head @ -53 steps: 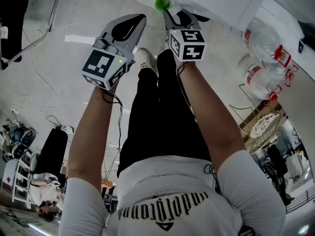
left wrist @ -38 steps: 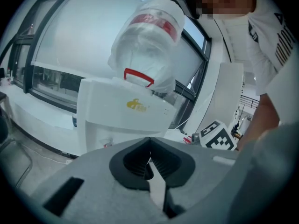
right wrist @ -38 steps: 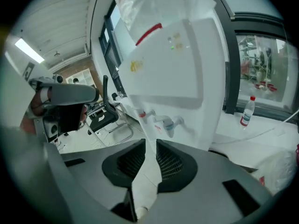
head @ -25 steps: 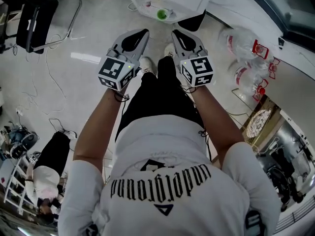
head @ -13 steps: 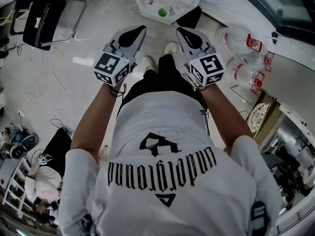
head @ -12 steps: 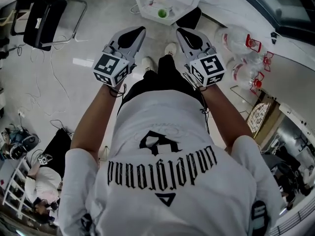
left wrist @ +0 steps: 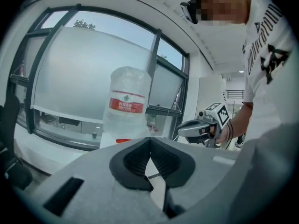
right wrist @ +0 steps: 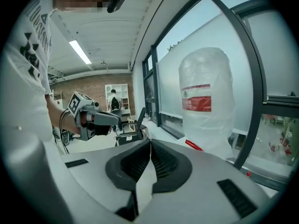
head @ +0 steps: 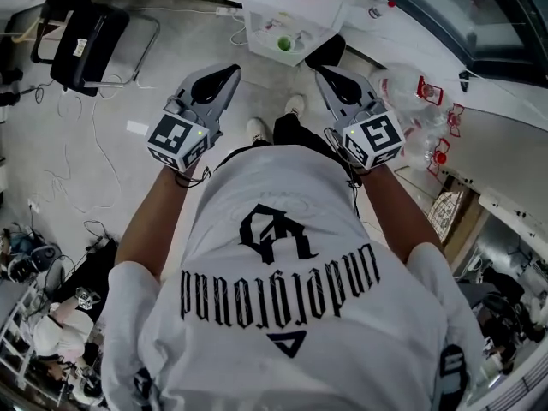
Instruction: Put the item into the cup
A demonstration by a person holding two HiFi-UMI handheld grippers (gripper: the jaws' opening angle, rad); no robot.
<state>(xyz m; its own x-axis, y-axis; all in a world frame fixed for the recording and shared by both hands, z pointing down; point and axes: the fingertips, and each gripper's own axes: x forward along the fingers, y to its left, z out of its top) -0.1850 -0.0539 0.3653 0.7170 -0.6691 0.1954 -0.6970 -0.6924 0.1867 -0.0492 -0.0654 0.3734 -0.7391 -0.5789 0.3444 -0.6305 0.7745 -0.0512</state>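
Probably office or lab workspace: big windows (left wrist: 70, 78), water-cooler jugs (head: 399, 86), chair (head: 89, 38), floor cables (head: 96, 144).

Matt grey plastic left tongs (left wrist: 150, 140) and right tongs (right wrist: 150, 143), ribbed black pads (left wrist: 135, 161); glossy clear plastic water bottle (left wrist: 127, 104); white cloth T-shirt (head: 291, 315).

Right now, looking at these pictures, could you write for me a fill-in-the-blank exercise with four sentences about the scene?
1. The jaws of the left gripper and of the right gripper are both ____, with nothing between them.
2. The cup on the white table is ____ in colour.
3. The label on the water bottle is ____.
4. The black chair stands at the person's ____ side.
Missing words: shut, green, red, left.
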